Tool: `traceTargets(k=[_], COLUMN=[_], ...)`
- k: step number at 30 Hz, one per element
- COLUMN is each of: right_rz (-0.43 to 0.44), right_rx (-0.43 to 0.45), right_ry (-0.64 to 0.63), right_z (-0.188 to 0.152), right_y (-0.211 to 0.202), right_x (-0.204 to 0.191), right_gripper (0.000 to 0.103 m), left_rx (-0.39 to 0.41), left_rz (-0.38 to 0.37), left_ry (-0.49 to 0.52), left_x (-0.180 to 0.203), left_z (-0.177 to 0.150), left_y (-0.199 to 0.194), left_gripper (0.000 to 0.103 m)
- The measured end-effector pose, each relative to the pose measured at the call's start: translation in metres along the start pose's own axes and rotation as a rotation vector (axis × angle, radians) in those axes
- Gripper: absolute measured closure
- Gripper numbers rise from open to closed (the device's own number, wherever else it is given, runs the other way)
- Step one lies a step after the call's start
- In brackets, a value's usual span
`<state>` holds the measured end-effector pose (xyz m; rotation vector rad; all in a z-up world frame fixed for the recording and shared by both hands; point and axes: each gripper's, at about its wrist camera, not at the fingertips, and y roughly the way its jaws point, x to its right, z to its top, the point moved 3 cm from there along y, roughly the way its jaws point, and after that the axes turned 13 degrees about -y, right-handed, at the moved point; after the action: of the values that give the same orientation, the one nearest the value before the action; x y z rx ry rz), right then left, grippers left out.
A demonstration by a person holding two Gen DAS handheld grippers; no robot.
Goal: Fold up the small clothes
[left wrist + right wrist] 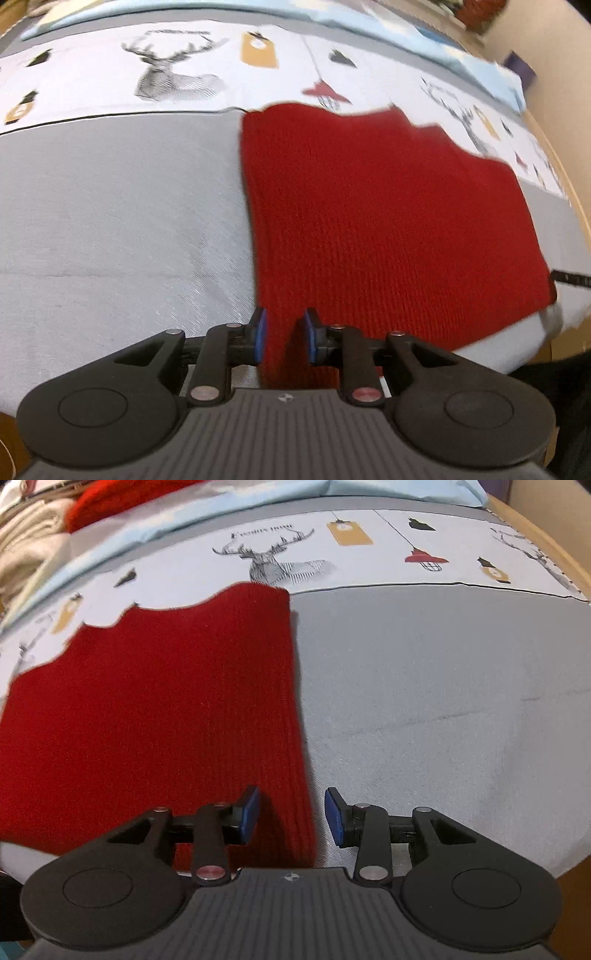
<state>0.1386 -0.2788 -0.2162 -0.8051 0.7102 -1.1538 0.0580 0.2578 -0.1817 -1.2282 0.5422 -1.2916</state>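
**Red knit held at both near corners: how to make the fold clean**

Red knitted cloth lies spread flat on the grey bed cover, its far edge reaching onto the deer-print strip of that cover. Every place below is given relative to this red garment.

At its near left corner the left gripper has its blue pads drawn close on either side of a raised pinch of knit. The pads look to be pressing the fabric, so I judge it gripped. At the near right corner, the right gripper stands with its jaws well parted. The ribbed side edge runs up between them, and the pads are clear of it, so nothing is held there yet.

The step in hand seems to be securing both near corners before folding. To do it well, the right jaws should close on the ribbed edge as deep as the left pinch, taking every layer. Both corners should then rise together, travel toward the far edge, and be laid square to it. Uneven height would likely skew the fold. Beyond the far edge, a second red item sits in a pile.
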Motion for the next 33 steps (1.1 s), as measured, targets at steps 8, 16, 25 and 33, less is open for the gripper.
traceTargets(k=[8,16,25,33], right_rz=[-0.082,-0.064,-0.226,0.005], right_rx=[-0.022,-0.032,0.069,0.188], right_ry=[0.011,-0.012,-0.030,-0.175], right_z=[0.001,0.008,0.027,0.031], right_y=[0.007,0.011,-0.005,-0.017], right_x=[-0.002,-0.025,-0.084,-0.221], right_gripper=[0.063,0.056,0.051,0.059], left_rx=[0.139,0.229,0.268,0.294], left_rz=[0.008,0.003,0.035,0.059], left_ry=[-0.141,-0.226,-0.209,-0.322], left_x=[-0.025,-0.048,-0.076,-0.133], left_z=[0.025,0.039,0.039,0.036], left_y=[-0.025,-0.053,-0.069,-0.089], left_gripper=[0.070,0.068,0.067,0.066])
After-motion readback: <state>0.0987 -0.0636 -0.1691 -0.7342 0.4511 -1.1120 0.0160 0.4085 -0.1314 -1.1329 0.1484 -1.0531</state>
